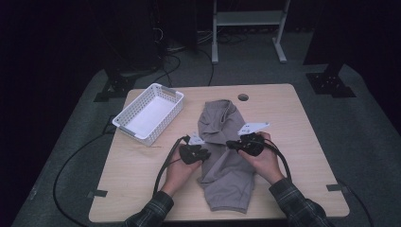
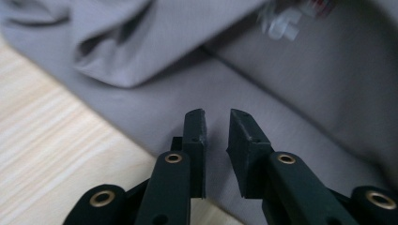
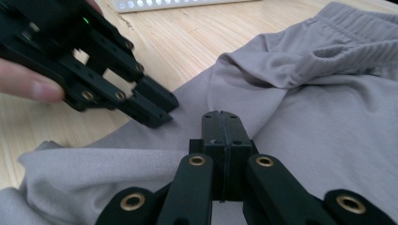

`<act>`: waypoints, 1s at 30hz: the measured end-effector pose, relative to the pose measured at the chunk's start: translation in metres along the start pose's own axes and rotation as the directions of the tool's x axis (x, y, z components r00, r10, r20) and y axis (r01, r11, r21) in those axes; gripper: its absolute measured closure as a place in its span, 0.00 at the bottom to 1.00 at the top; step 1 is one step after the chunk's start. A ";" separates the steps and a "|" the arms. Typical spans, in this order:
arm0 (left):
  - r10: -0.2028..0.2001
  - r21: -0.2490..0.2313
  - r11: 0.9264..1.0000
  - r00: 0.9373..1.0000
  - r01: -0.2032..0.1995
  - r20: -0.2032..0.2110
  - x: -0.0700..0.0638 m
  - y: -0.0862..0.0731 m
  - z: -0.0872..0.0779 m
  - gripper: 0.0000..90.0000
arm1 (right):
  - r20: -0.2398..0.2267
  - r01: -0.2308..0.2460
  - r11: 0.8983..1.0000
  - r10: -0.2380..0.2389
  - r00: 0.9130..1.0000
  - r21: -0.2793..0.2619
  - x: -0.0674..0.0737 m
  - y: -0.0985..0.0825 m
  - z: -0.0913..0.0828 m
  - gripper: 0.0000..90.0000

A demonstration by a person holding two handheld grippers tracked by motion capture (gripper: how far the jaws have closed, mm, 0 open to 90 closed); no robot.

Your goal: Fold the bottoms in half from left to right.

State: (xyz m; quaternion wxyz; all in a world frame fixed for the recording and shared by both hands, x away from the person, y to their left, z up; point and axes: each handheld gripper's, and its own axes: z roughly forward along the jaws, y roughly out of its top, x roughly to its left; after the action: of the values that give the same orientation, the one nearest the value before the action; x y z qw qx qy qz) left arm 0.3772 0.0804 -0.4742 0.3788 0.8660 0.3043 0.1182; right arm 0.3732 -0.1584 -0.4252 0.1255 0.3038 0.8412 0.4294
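From the high view, grey shorts lie on the tabletop, between the left tongs and right tongs.

In the left gripper view, the left tongs stand slightly apart over the cloth, gripping nothing.

In the right gripper view, the right tongs are pressed together above the fabric.

We see the garment lying mid-table. Basket sits left of the garment, toward the far edge. Left gripper at the garment's left edge, right gripper over its middle.
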 end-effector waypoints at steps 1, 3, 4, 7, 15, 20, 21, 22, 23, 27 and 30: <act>0.000 0.002 1.000 1.000 0.000 -0.001 -0.001 0.000 0.000 0.87 | 0.004 0.003 1.000 -0.003 1.000 -0.004 -0.001 -0.001 -0.002 0.99; 0.011 0.023 1.000 1.000 -0.011 0.000 -0.001 0.000 -0.003 0.88 | 0.016 0.005 1.000 -0.005 1.000 -0.005 -0.003 -0.002 -0.009 1.00; 0.023 0.031 0.999 1.000 -0.023 -0.002 -0.001 -0.001 -0.005 0.88 | 0.022 0.003 1.000 -0.003 1.000 -0.007 -0.005 -0.004 -0.012 0.99; 0.024 0.031 0.999 1.000 -0.024 -0.014 0.001 -0.004 -0.009 0.88 | 0.047 -0.013 1.000 0.013 0.999 -0.009 -0.014 -0.010 -0.022 0.99; 0.028 0.024 0.999 0.999 -0.027 -0.032 0.004 -0.009 -0.013 0.88 | 0.111 -0.063 0.998 0.062 0.992 0.004 -0.037 -0.027 -0.040 0.99; 0.024 0.025 0.999 0.999 -0.023 -0.041 0.005 -0.010 -0.014 0.88 | 0.156 -0.089 0.996 0.088 0.984 0.001 -0.052 -0.037 -0.054 0.99; 0.025 0.028 0.999 0.999 -0.024 -0.046 0.004 -0.010 -0.014 0.88 | 0.166 -0.093 0.996 0.091 0.982 0.001 -0.054 -0.039 -0.056 1.00; 0.027 0.032 0.999 0.998 -0.026 -0.049 0.004 -0.010 -0.014 0.88 | 0.172 -0.100 0.995 0.099 0.980 -0.002 -0.057 -0.040 -0.059 1.00; 0.028 0.034 0.999 0.998 -0.026 -0.051 0.005 -0.010 -0.015 0.88 | 0.179 -0.102 0.995 0.101 0.979 -0.005 -0.059 -0.042 -0.062 1.00; 0.026 0.046 0.999 0.998 -0.023 -0.060 0.007 -0.010 -0.017 0.89 | 0.206 -0.129 0.992 0.128 0.970 -0.009 -0.068 -0.050 -0.074 1.00; 0.014 0.046 0.999 0.997 -0.010 -0.072 0.009 -0.011 -0.018 0.89 | 0.230 -0.151 0.989 0.148 0.962 -0.005 -0.076 -0.058 -0.082 1.00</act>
State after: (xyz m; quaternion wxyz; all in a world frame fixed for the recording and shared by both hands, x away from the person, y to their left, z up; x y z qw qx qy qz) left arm 0.3714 0.1027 -0.4700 0.3470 0.8714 0.3152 0.1446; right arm 0.3704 -0.2839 -0.4267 0.1872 0.4148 0.7983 0.3945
